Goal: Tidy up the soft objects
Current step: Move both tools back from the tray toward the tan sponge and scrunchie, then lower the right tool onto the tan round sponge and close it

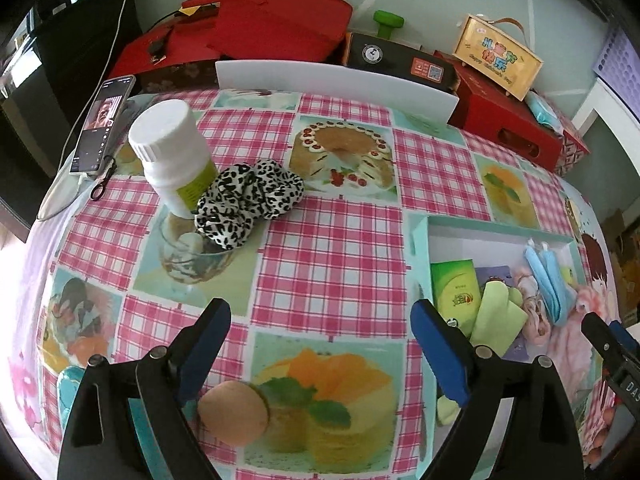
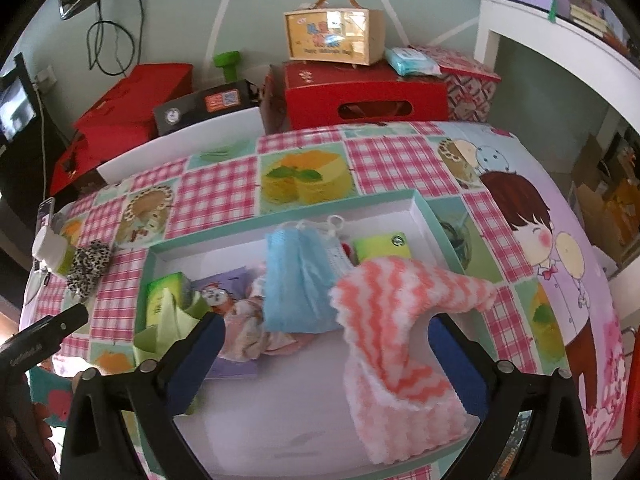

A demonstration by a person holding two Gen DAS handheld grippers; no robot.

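Note:
A teal-rimmed white box [image 2: 420, 208] lies on the table and holds a blue face mask [image 2: 298, 280], a pink-and-white striped cloth [image 2: 384, 320], pale pink fabric [image 2: 244, 336], green packets [image 2: 162, 300] and a green cloth. My right gripper [image 2: 326, 344] is open above the box, with the striped cloth lying loose between its fingers. My left gripper [image 1: 320, 332] is open and empty over the tablecloth, left of the box [image 1: 420, 248]. A leopard-print scrunchie [image 1: 248, 196] lies further ahead of it. A round tan puff [image 1: 234, 414] lies by its left finger.
A white pill bottle [image 1: 172, 152] stands on a glass bowl [image 1: 192, 256] beside the scrunchie. A phone [image 1: 102, 124] leans at the far left. Red boxes [image 1: 260, 24], a black box and a yellow gift case [image 2: 334, 38] line the back edge.

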